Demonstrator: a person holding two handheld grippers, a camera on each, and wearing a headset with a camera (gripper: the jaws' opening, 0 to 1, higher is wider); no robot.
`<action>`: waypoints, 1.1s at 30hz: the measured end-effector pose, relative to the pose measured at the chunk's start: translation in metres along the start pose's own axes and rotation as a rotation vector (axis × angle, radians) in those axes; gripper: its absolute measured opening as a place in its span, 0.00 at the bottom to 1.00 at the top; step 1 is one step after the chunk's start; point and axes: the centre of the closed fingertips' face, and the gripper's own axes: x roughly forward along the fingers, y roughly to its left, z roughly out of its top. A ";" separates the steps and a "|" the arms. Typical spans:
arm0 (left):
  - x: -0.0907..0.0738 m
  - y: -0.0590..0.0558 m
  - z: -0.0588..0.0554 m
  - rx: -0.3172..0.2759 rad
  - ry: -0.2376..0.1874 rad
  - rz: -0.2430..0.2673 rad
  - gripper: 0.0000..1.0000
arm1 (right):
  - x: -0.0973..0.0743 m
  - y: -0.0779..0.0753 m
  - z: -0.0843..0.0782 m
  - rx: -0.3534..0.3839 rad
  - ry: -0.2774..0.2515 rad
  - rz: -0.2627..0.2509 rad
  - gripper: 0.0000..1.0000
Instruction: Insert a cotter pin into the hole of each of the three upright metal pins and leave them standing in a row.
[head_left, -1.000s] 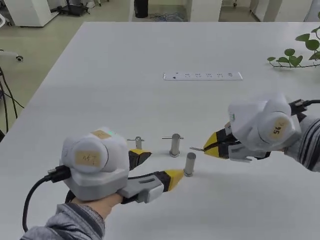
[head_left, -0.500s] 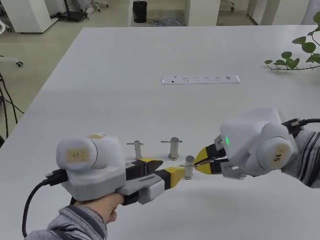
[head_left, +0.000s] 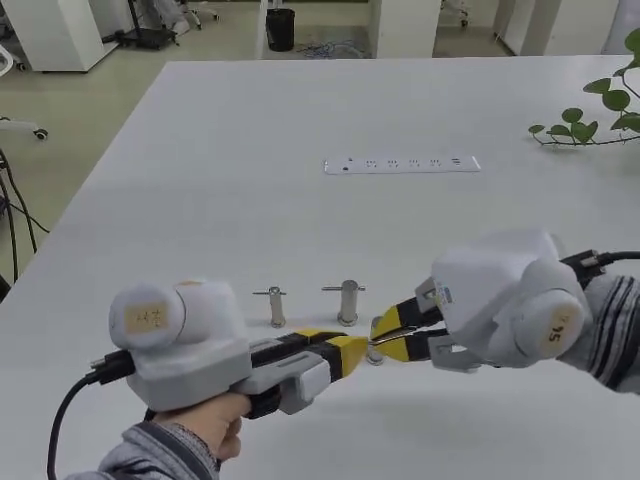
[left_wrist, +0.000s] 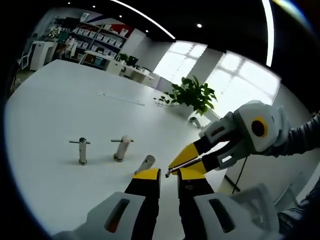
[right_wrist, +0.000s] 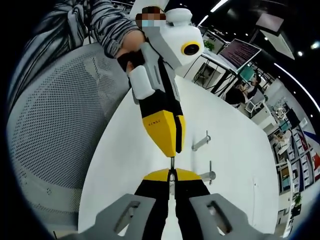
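Two upright metal pins (head_left: 276, 305) (head_left: 347, 300) stand side by side, each with a cotter pin through it; they are also in the left gripper view (left_wrist: 82, 150) (left_wrist: 120, 148). The third metal pin (head_left: 376, 332) (left_wrist: 146, 163) stands nearer me, mostly hidden between the gripper tips. My right gripper (head_left: 390, 340) (right_wrist: 171, 176) is shut on a thin cotter pin (left_wrist: 182, 164) (right_wrist: 171, 164), whose free end is at the third pin. My left gripper (head_left: 345, 352) (left_wrist: 169, 175) has its jaws nearly together with nothing between them, tips right beside that pin.
A white power strip (head_left: 402, 164) lies across the middle of the white table (head_left: 200, 200). Plant leaves (head_left: 600, 110) reach over the far right edge. Black cables run back from both grippers.
My right gripper came down and to the left, bringing the cotter pin up to the third metal pin. My left gripper's jaws went from wide open to nearly together beside that pin.
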 end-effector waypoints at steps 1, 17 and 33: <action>0.000 0.000 0.000 0.002 0.000 0.001 0.06 | 0.000 0.000 0.001 0.001 -0.002 -0.001 0.00; 0.000 -0.003 0.000 0.011 -0.003 -0.018 0.00 | -0.001 -0.001 0.007 0.008 -0.019 -0.012 0.00; -0.002 -0.014 -0.002 0.343 0.024 -0.079 0.00 | -0.002 0.002 -0.002 0.059 -0.001 0.014 0.01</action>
